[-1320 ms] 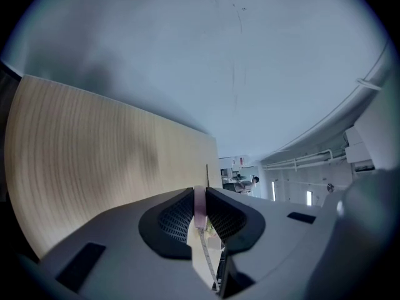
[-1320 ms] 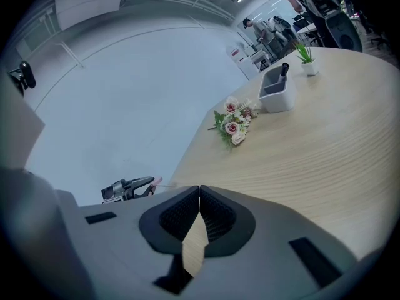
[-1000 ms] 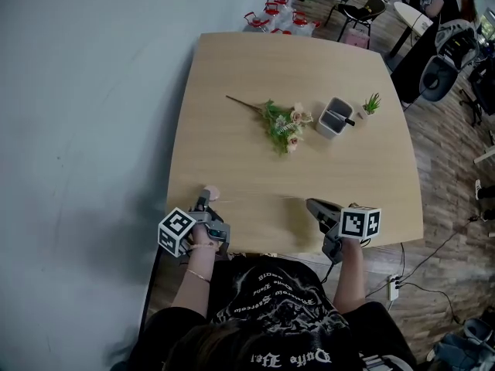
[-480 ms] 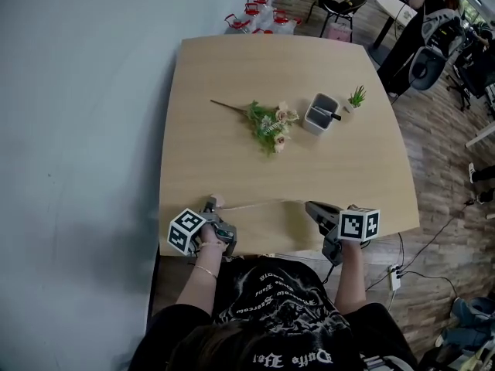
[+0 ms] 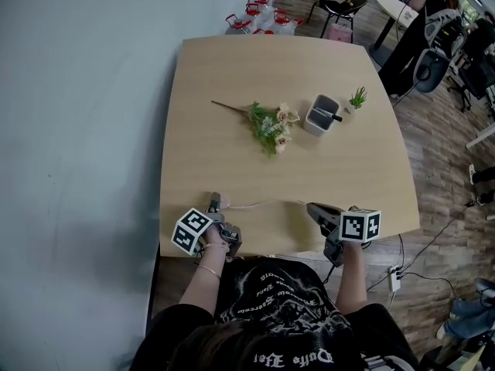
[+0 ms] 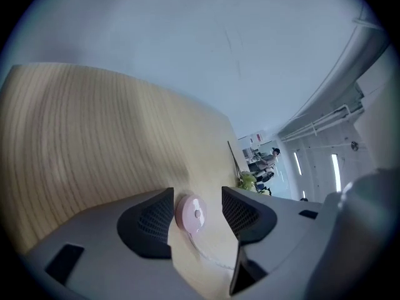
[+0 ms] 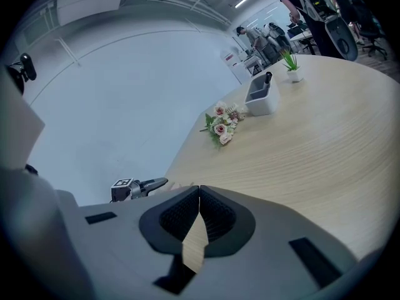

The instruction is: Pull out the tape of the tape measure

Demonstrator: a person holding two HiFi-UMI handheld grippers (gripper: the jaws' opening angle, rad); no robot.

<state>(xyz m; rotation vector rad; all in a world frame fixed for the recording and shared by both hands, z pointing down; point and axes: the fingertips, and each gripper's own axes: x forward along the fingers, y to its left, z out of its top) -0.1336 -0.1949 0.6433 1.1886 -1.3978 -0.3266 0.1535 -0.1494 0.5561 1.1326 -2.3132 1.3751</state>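
The table carries the work at its near edge. The left gripper has just been opening its jaws; the pink tape measure sits between them, pads clear. The right gripper is closed at the far end of the drawn tape. Risk: with the case unheld, the spring may retract the tape and drag the case across the wood

Shirt print: gothic lettering is seen inverted at lower centre; no word can be read.
Elsewhere: no legible text is found.
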